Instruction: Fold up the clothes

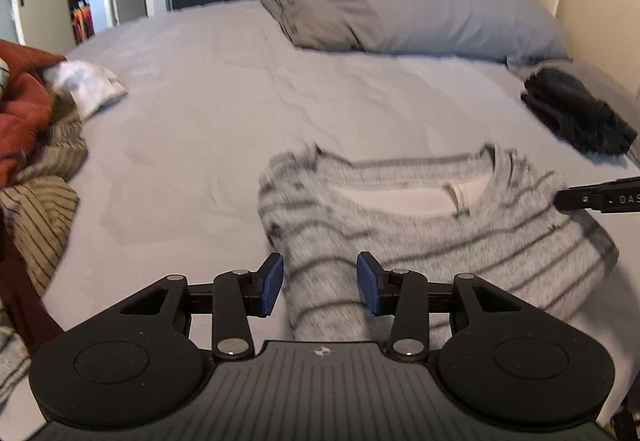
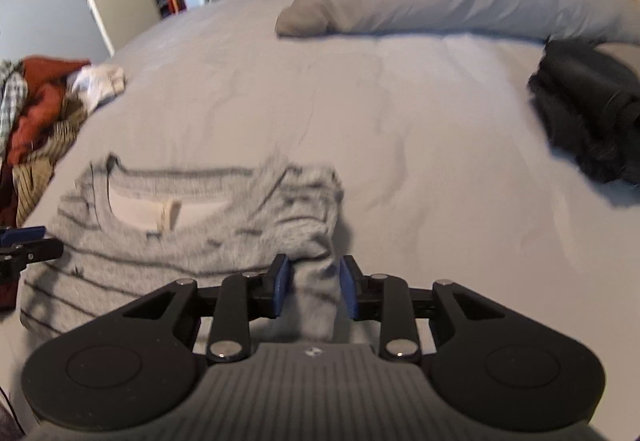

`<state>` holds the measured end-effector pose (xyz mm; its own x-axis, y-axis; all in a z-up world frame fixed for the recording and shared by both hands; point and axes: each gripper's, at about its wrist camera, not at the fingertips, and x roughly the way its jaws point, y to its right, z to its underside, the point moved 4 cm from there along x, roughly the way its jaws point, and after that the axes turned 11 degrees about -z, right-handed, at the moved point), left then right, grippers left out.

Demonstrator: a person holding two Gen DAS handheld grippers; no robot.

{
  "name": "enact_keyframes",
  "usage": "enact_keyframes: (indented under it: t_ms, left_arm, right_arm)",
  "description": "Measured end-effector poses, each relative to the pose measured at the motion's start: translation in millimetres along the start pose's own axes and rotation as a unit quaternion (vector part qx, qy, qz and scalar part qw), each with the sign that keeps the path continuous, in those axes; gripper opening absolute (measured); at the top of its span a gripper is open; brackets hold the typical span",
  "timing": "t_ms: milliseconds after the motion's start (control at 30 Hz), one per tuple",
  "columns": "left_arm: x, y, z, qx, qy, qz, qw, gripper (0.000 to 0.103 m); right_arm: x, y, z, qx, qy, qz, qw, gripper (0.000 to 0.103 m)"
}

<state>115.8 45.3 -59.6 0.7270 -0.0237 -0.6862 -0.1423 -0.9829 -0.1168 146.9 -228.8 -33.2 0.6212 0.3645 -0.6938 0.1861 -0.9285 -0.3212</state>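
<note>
On bed (image 1: 240, 101), toward 6 o'clock of both views: sweater (image 1: 420, 237), spread flat, collar (image 1: 400, 165) pointing to 12 o'clock, pale label (image 1: 456, 195) visible inside the neck. Grey fuzzy knit with thin dark stripes across; shape roughly rectangular, shoulders rounded and a little bunched.

Left gripper (image 1: 320, 281): blue pads set wide, standing on both sides of the left sleeve (image 1: 324, 297), which runs down toward 6 o'clock; no pinch to see, only a straddle. Right gripper (image 2: 314, 287): pads at a narrower gap, on both sides of the right sleeve (image 2: 318, 297), cloth crumpled just above at 12 o'clock; seems close to the cloth but not pressed together.

Probably light and very soft, without any stiffness; likely to hang limp and to stretch when lifted from one point only. Fluffy surface should give good grip to the pads, hardly slippery, not fragile, though loose knit could snag or pull out of shape. Best to take hold through the full thickness of each sleeve, near cuff or shoulder, both sides at equal height, so that the body stays even. Smooth grey sheet below, slightly wrinkled, may rise together with the knit if pinched too deep.

Elsewhere: mixed pile (image 1: 32, 129) of rust, striped and white cloth at 9 o'clock; black garment (image 1: 576, 117), compact, at 2 o'clock; grey pillow (image 1: 420, 13) at 12 o'clock.
</note>
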Motion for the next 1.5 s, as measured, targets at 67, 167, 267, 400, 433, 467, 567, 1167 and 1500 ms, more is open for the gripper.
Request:
enact_keyframes:
  t_ms: [67,167,267,400,433,467,567,1167,1500]
  left_arm:
    - [0,-3,-5,-0.008,0.004,-0.004,1.0,0.039]
    - [5,-7,-13,-0.028,0.001,-0.001,0.9996,0.039]
    - [10,-8,-18,-0.041,-0.003,0.003,0.9992,0.039]
    - [14,-9,-19,-0.043,-0.011,0.004,0.999,0.039]
    - [15,-10,-19,-0.042,-0.013,0.004,0.999,0.039]
    - [15,-10,-19,-0.042,-0.014,0.004,0.999,0.039]
    - [15,-13,-17,-0.042,-0.016,0.003,0.999,0.039]
    - [-16,-15,-15,-0.034,0.028,0.017,0.9989,0.032]
    - [-67,10,19,0.045,0.03,0.047,0.9974,0.026]
  right_arm:
    - [-4,0,-7,0.004,0.013,-0.003,1.0,0.039]
    - [-8,1,-20,0.012,0.03,-0.008,0.999,0.049]
    - [7,4,-34,0.016,0.024,-0.007,1.0,0.046]
    - [35,13,-48,0.036,-0.002,-0.015,0.999,0.042]
    - [43,16,-49,0.045,-0.012,-0.02,0.999,0.04]
    - [48,17,-51,0.051,-0.011,-0.025,0.998,0.028]
    - [54,16,-57,0.061,0.012,-0.04,0.997,0.006]
    - [8,-22,-59,-0.053,0.055,0.006,0.997,0.032]
    - [-44,-57,10,-0.141,0.014,-0.004,0.99,0.031]
